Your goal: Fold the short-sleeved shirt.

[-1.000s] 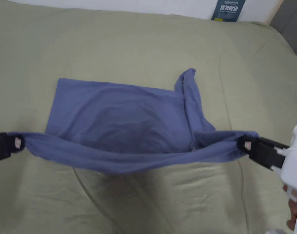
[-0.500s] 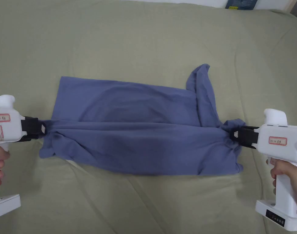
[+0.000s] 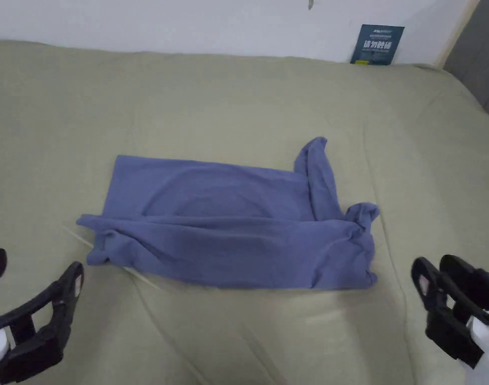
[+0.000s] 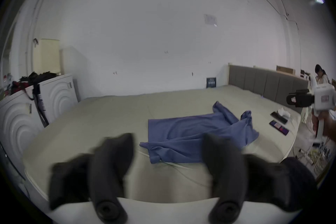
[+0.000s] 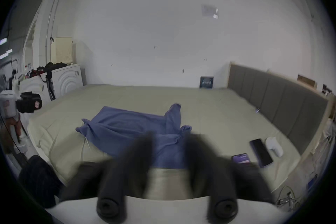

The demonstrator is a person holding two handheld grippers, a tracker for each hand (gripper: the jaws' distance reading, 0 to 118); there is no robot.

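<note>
The blue short-sleeved shirt [image 3: 233, 235] lies on the bed [image 3: 238, 100], its near half folded over lengthwise into a long band. One sleeve [image 3: 316, 175] sticks out at the far right, and the ends are bunched, so the crosswise folds are left. Both claws are empty with jaws spread, the left claw [image 3: 35, 273] and right claw [image 3: 436, 265] near the bed's front edge. Half a second ago each pinched an end of the shirt; they have since let go and pulled back.
</note>
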